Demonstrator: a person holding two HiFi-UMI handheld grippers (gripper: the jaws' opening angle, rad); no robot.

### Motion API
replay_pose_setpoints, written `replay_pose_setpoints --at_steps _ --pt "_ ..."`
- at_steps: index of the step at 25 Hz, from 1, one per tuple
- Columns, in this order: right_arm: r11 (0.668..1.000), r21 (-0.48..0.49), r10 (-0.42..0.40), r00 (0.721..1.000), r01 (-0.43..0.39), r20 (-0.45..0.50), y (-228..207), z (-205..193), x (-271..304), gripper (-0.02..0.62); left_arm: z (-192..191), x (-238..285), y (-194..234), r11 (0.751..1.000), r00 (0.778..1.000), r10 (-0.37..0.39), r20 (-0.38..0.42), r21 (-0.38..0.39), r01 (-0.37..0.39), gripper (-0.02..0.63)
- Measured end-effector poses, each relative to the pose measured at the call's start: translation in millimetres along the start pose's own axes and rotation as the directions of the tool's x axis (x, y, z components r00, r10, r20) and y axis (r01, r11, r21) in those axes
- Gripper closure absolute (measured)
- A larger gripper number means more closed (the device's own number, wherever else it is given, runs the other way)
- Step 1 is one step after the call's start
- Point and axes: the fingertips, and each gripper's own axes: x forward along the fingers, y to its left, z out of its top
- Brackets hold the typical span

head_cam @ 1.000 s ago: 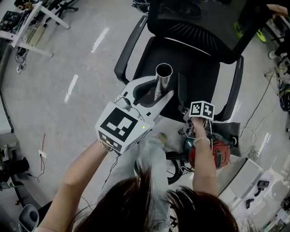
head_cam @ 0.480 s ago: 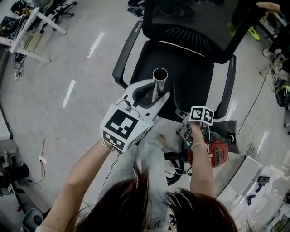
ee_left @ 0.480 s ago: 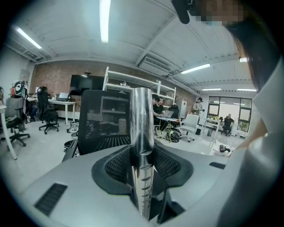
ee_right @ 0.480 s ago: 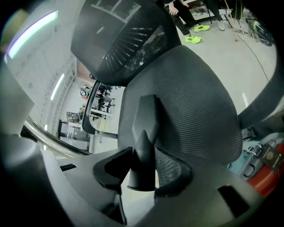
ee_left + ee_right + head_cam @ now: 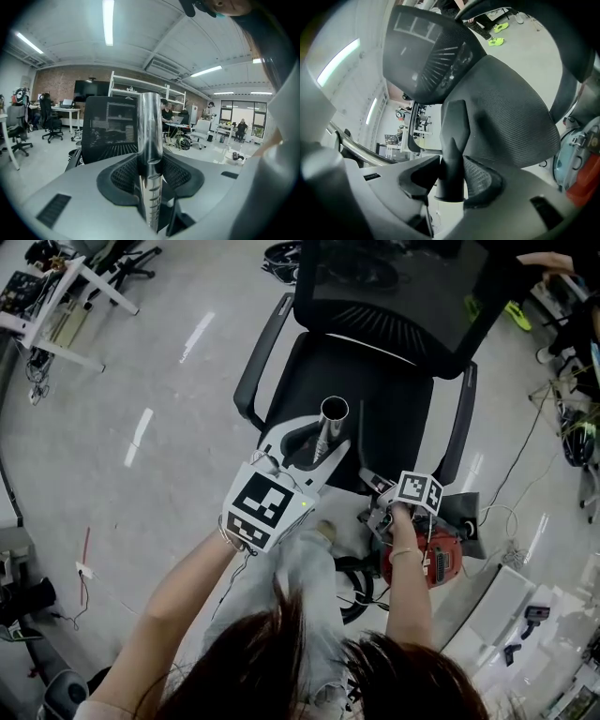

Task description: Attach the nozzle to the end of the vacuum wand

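Observation:
My left gripper (image 5: 312, 444) is shut on the chrome vacuum wand (image 5: 331, 423), which stands nearly upright with its open end up, over the chair seat. In the left gripper view the wand (image 5: 150, 140) rises straight out between the jaws of the left gripper (image 5: 151, 176). My right gripper (image 5: 377, 486), just right of the wand and a little lower, is shut on the black tapered nozzle (image 5: 362, 442). The nozzle (image 5: 453, 131) points up and away in the right gripper view, held at its round base by the right gripper (image 5: 452, 180). Wand and nozzle are apart.
A black mesh office chair (image 5: 375, 362) stands right behind both tools. The red and teal vacuum body (image 5: 441, 557) and a black hose (image 5: 356, 587) lie on the floor under my right arm. A desk frame (image 5: 56, 292) is at the far left.
Both grippers keep their holds. In the head view they have drifted slightly lower and the chair has shifted. The gap between wand and nozzle looks about the same.

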Motion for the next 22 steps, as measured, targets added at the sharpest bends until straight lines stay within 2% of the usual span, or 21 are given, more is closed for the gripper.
replay_pose_setpoints --at_steps 12,22 --pt "0.997 0.002 0.077 0.995 -0.077 0.070 53.4 -4.9 -54.4 0.422 6.5 -10.2 -19.5 1.000 1.000 -0.002 -0.025 0.007 0.002 0.446" --pt "0.985 -0.028 0.172 0.977 -0.170 0.125 115.8 -10.0 -88.3 0.422 9.1 -35.6 -40.1 0.999 0.999 -0.027 -0.040 0.020 0.027 0.446"
